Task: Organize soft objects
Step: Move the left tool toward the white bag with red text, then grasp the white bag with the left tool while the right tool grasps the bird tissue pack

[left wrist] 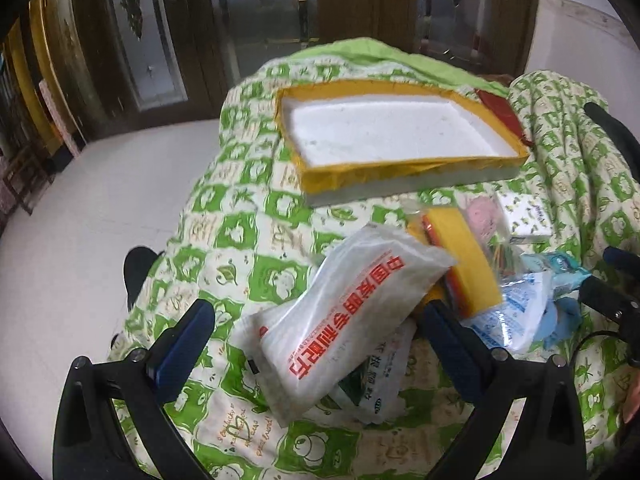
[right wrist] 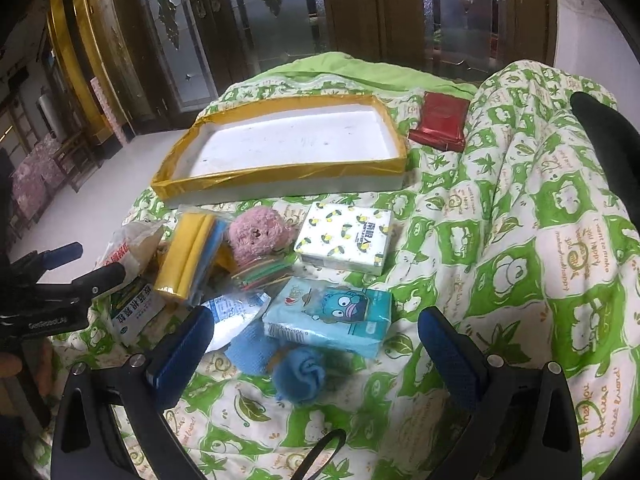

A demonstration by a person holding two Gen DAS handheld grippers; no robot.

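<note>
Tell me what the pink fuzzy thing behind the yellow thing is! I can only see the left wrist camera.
Observer: The right wrist view shows a pink plush toy with small dark eyes, lying beside a white tissue pack.
Operator: Is anything near the other gripper?
Observer: Yes. A rolled blue cloth lies on the quilt in front of the open right gripper, just this side of a blue tissue pack.

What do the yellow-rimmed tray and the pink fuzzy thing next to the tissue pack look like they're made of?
The shallow yellow-rimmed white tray looks like foam board: matte, grainy white floor, thick white edge, with glossy wrinkled yellow tape around the rim. The small pink fuzzy toy looks like plush or knitted yarn: nubbly, matte pile, dark stitched dots.
</note>
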